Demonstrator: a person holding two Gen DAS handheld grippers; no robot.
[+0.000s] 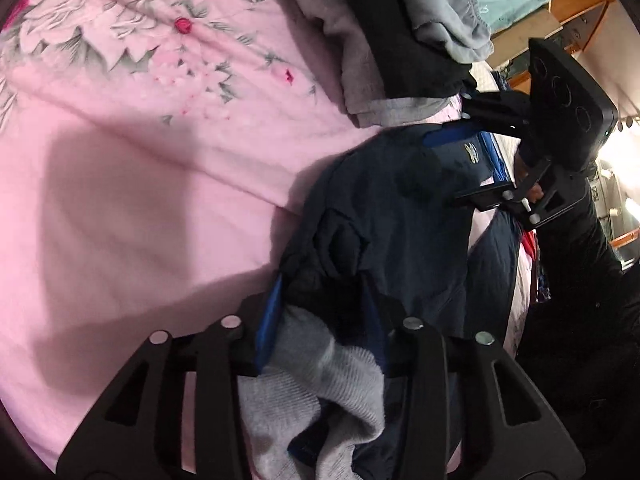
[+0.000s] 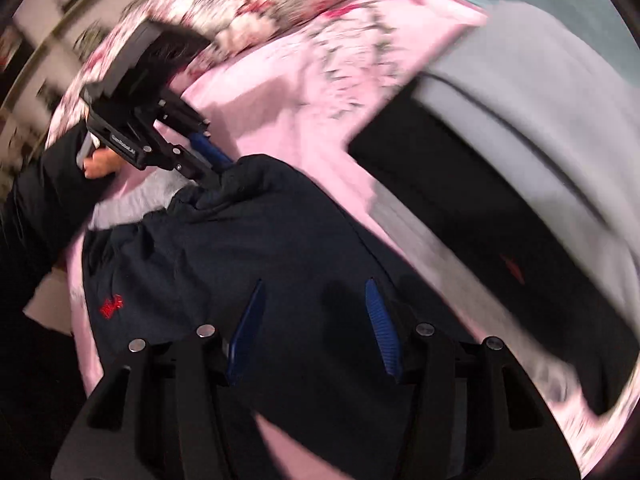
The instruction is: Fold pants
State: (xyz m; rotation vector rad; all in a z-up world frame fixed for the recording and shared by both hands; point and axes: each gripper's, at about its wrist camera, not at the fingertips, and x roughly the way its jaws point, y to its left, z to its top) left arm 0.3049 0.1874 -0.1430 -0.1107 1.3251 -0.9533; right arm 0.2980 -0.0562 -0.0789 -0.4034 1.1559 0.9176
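Observation:
Dark navy pants point(image 2: 224, 248) with a grey lining and a small red logo point(image 2: 110, 306) lie on a pink flowered bedsheet point(image 1: 140, 184). My left gripper point(image 1: 320, 300) is shut on a bunched edge of the pants point(image 1: 384, 232), grey lining showing between its blue pads. It also shows in the right wrist view point(image 2: 212, 160), gripping the far edge. My right gripper point(image 2: 316, 316) hovers just above the pants with its blue fingers point(image 2: 382, 320) apart and nothing between them. In the left wrist view it point(image 1: 476, 164) sits at the far end of the pants.
A pile of grey and black clothes point(image 1: 400, 40) lies at the back of the bed; it shows blurred at the right in the right wrist view point(image 2: 520, 160). A flowered quilt point(image 2: 260, 8) lies beyond. Wooden furniture point(image 1: 580, 12) stands past the bed edge.

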